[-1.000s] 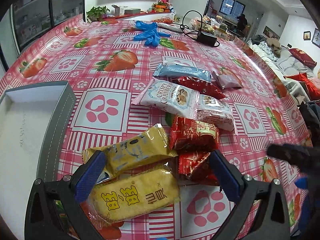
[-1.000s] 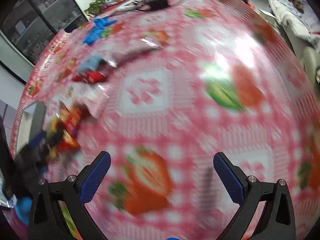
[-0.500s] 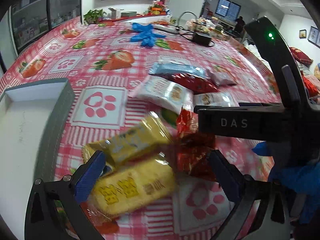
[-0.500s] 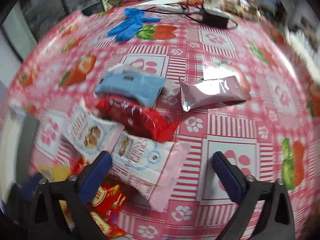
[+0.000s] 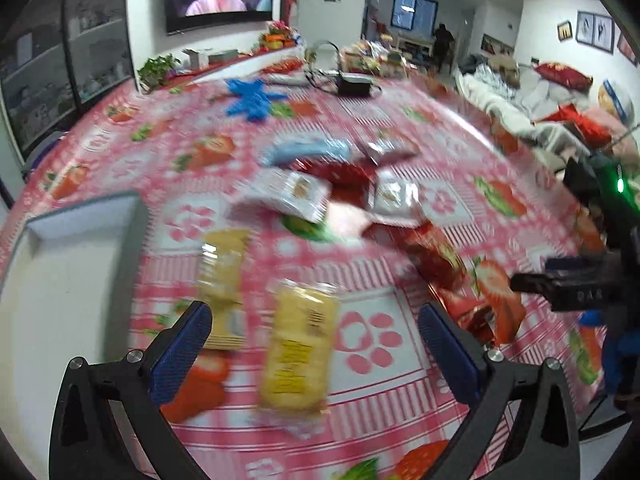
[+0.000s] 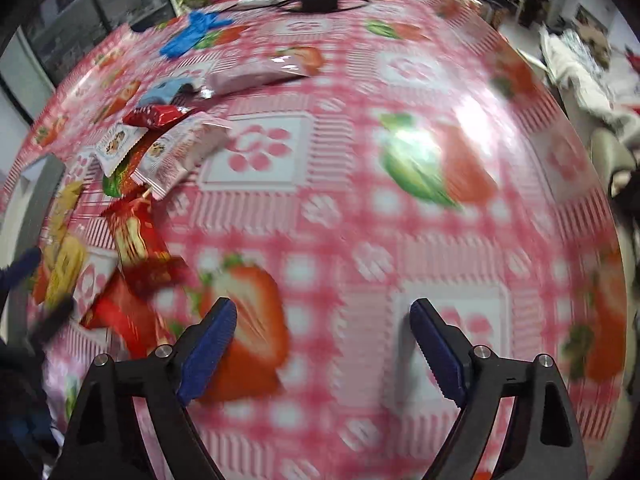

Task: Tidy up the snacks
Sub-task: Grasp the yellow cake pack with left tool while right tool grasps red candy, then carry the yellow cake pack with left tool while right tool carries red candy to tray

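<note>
1. At the far left of the left wrist view, a grey-walled box (image 5: 134, 248) with a white inside was seen on the strawberry-print tablecloth (image 5: 400, 364).
2. Just right of the box, a pale yellow snack packet (image 5: 222, 276) was laid flat, its near end beside the left gripper's (image 5: 314, 356) left pad.
3. A larger yellow snack packet (image 5: 298, 354) was found lying between the widely parted jaws of the left gripper, untouched by either pad.
4. Further right, red snack packets (image 5: 444, 264) were scattered, with white cracker packets (image 5: 292, 194) and a light blue packet (image 5: 308, 150) beyond them.
5. Blue gloves (image 5: 252, 98) were noted far across the table.
6. In the right wrist view, the snack pile (image 6: 136, 200) was seen at the left; the right gripper (image 6: 322, 346) was held spread over bare cloth, its jaws having just been opening, with nothing between them.
</note>
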`<state>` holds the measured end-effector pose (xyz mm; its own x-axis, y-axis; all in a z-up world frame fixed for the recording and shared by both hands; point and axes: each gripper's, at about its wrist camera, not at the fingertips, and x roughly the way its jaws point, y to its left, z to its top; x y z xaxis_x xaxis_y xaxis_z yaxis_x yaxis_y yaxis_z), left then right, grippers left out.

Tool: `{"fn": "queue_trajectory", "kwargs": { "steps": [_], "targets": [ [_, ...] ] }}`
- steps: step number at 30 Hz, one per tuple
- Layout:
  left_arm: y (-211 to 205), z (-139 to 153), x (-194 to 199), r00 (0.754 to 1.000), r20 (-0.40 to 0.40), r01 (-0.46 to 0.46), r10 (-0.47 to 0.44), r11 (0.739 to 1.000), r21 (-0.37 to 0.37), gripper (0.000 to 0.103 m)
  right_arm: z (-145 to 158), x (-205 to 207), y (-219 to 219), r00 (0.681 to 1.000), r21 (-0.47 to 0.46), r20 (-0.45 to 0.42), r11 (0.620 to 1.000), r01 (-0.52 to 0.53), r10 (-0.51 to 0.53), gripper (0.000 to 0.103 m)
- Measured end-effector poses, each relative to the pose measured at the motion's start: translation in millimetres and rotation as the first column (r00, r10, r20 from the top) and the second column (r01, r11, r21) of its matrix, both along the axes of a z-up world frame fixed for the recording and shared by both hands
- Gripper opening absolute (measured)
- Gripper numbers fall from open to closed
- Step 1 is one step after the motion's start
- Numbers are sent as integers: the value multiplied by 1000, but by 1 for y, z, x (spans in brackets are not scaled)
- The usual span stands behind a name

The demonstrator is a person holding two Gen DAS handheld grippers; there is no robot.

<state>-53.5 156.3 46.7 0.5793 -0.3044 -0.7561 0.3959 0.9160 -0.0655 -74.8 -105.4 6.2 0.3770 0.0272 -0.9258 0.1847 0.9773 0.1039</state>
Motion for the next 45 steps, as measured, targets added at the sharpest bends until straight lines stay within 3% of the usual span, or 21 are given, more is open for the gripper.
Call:
{"fn": "queue_trajectory", "kwargs": {
  "steps": [1,4,8,10,13,15,18,20,21,22,24,25,26,28,32,45],
  "targets": [
    [3,3,1,1000,-1,-2,2,1000,0,103,0,-4,-6,1000,26,3,999,24,-24,102],
    [14,10,-2,1000,15,5,-5,1000,28,103,0,-7,-8,998,65,21,997,50,-51,102],
    [10,3,-7,998,37,41,-46,989,139,103,9,-7,21,997,116,66,992,-52,45,102],
    [4,-4,-3,998,11,53,-56,985,163,103,16,-8,43,987,91,101,986,-137,128,102],
    [1,-9,5,999,-36,34,-29,990,138,103,18,-6,73,962,29,122,968,-249,243,102],
    [-2,-14,8,998,-62,20,-12,991,134,103,16,-2,89,947,-13,122,955,-298,297,102],
    [-10,-26,10,995,-97,16,2,983,185,103,11,1,102,936,-36,116,943,-331,333,102],
    [-14,-34,9,992,-125,29,-3,979,203,96,7,7,109,931,-38,113,938,-346,348,90],
    [-16,-41,9,988,-152,41,-9,978,206,93,5,8,112,930,-38,106,936,-351,353,68],
    [-17,-43,8,987,-160,42,-10,979,199,89,2,11,115,929,-38,91,934,-356,358,58],
    [-18,-41,7,985,-172,41,-14,987,156,76,3,10,120,927,-95,96,931,-354,362,46],
    [-20,-39,7,985,-171,41,-14,987,155,62,4,9,119,926,-81,100,931,-356,363,29],
    [-22,-37,6,987,-161,39,-13,987,159,39,5,9,117,928,-56,107,934,-352,356,27],
    [-25,-36,5,987,-164,33,-6,987,160,39,7,7,111,938,-30,122,945,-324,326,27],
    [-18,-27,1,986,-167,13,1,996,86,39,16,-3,91,953,62,158,961,-271,258,27],
    [7,52,-16,999,-18,-28,27,1000,-14,39,57,-14,63,954,150,243,966,-213,173,27]
  ]
}}
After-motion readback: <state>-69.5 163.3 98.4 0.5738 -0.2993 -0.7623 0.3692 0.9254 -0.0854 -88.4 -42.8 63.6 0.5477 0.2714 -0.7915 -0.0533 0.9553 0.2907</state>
